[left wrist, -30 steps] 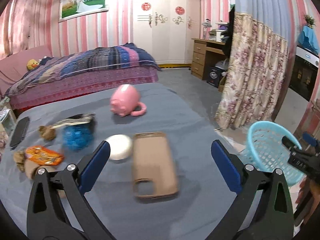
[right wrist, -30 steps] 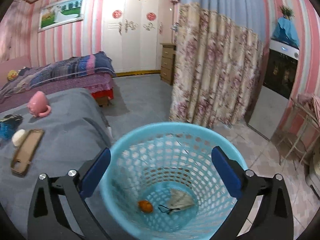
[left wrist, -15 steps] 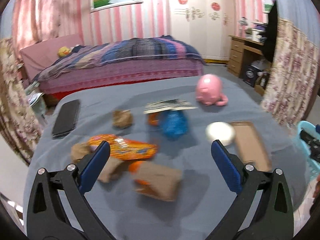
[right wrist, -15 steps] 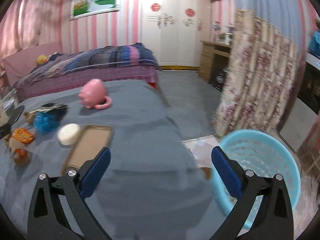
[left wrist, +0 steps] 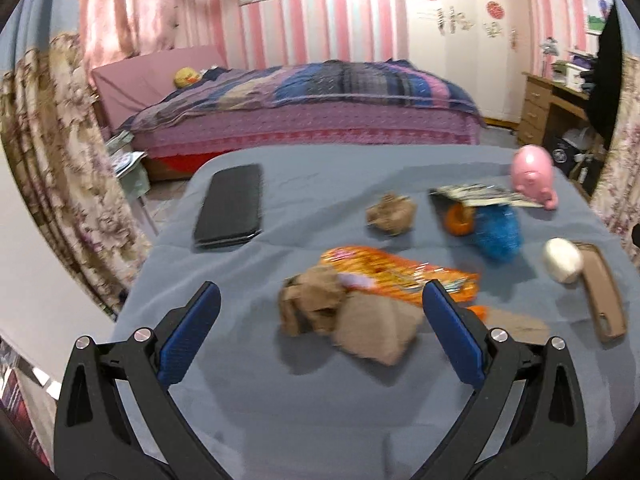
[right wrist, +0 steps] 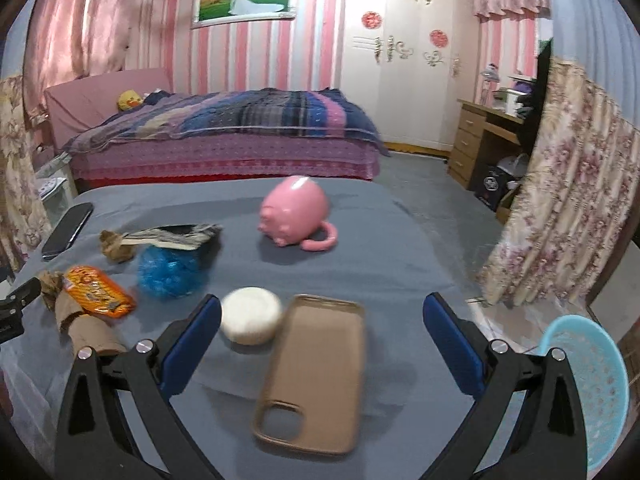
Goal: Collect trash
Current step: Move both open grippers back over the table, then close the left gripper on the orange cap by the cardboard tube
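Two empty grippers, left [left wrist: 320,336] and right [right wrist: 322,342], jaws wide; three brown paper wads [left wrist: 390,214], one orange wrapper [left wrist: 392,276].

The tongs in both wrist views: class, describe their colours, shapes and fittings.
Left tongs and right tongs look alike: black angular arms with triangular cut-outs, silver round bolts at the joints, and flat blue pads on the inner faces. No cables or markings show.

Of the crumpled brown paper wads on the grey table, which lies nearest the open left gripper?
The big crumpled brown paper wad just ahead of the left gripper, beside the orange snack wrapper; the small brown wad lies farther back.
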Demonstrator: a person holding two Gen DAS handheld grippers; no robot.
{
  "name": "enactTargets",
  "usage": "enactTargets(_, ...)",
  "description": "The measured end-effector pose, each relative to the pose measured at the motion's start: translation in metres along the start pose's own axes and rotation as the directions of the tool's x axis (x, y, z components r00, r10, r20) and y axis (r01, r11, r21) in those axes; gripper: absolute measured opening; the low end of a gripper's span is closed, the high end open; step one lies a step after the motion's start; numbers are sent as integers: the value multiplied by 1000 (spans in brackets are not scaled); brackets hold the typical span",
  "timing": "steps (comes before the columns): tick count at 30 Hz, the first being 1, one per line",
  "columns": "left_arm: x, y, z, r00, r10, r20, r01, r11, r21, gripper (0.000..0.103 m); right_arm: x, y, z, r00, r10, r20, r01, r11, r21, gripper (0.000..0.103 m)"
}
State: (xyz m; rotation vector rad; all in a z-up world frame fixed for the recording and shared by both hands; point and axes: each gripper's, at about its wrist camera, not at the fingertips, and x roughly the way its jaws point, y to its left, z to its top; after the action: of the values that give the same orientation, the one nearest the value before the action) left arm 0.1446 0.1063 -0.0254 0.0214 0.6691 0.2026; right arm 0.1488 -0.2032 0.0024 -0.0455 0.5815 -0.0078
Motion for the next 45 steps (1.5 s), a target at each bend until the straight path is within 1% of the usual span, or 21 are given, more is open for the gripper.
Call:
enactTargets(3, 11, 6, 1, 999, 26, -22, -26, 1000, 1, 98, 14, 20, -5, 999, 36, -29, -36, 999, -33, 98)
enactTargets(4, 13, 7, 1, 999, 23, -26, -23, 1000, -3, 98, 18, 26, -7, 998, 41, -40, -43, 998, -48, 98)
enactTargets(6, 15, 7, 2, 999, -6, -38, 6, 1000, -14, 98, 26, 38, -11, 996, 57, -61, -62, 995, -84, 98)
enactTargets(8, 14, 3, 0, 997, -62, -50, 61, 998, -21, 98, 33, 45, -17, 996, 50, -74, -58, 992, -111, 98)
enactTargets(9, 15, -3, -3, 992, -107, -67, 106, 994, -12, 98, 34, 45, -20, 996, 44, -76, -52, 992, -116, 98)
enactTargets(10, 16, -7, -5, 988, -130, -78, 130, 991, -6, 98, 35, 44, -23, 996, 39, -84, -48, 992, -117, 98)
enactTargets(13, 20, -21, -11, 978, -177, -108, 179, 984, 10, 97, 40, 33, -28, 993, 52, -108, -60, 996, -73, 98)
enactTargets(16, 26, -33, -17, 970, -200, -138, 206, 978, 31, 97, 41, 21, -31, 992, 54, -115, -58, 998, -26, 98)
enactTargets(21, 29, -47, -18, 950, -272, -151, 277, 961, 12, 90, 43, 11, -34, 991, 58, -120, -57, 998, 7, 98)
enactTargets(23, 31, -53, -16, 945, -292, -149, 296, 955, 5, 82, 45, 12, -34, 990, 68, -123, -66, 998, 15, 98)
enactTargets(25, 33, -60, -15, 941, -308, -141, 311, 950, -3, 80, 46, 14, -34, 990, 71, -123, -70, 997, 10, 98)
enactTargets(27, 32, -68, -14, 931, -337, -140, 342, 940, 6, 69, 46, 16, -35, 989, 74, -125, -74, 997, 4, 98)
enactTargets(29, 33, -75, -16, 909, -383, -164, 391, 920, 15, 46, 48, 16, -36, 988, 77, -131, -77, 997, 3, 98)
enactTargets(30, 35, -80, -18, 896, -403, -189, 413, 910, 21, 40, 49, 16, -37, 988, 78, -134, -78, 997, 4, 98)
enactTargets(31, 36, -85, -20, 891, -404, -206, 419, 908, 33, 29, 49, 16, -37, 988, 78, -135, -78, 997, 4, 98)
enactTargets(32, 38, -88, -21, 892, -396, -216, 415, 909, 46, 21, 50, 16, -37, 987, 78, -137, -78, 997, 4, 98)
enactTargets(33, 38, -89, -22, 895, -389, -221, 409, 911, 56, 19, 51, 16, -37, 987, 77, -140, -78, 997, 5, 98)
enactTargets(35, 37, -86, -20, 895, -392, -215, 409, 912, 41, 12, 52, 17, -37, 987, 78, -142, -78, 997, 5, 98)
enactTargets(41, 22, -59, -8, 924, -349, -160, 356, 934, 18, 10, 50, 24, -39, 986, 90, -141, -93, 996, -9, 98)
enactTargets(44, 13, -43, -2, 932, -336, -135, 339, 941, -4, 10, 48, 33, -39, 985, 109, -135, -114, 993, -31, 98)
enactTargets(45, 11, -37, -1, 939, -318, -129, 320, 948, -8, 10, 47, 37, -40, 984, 116, -135, -123, 992, -43, 98)
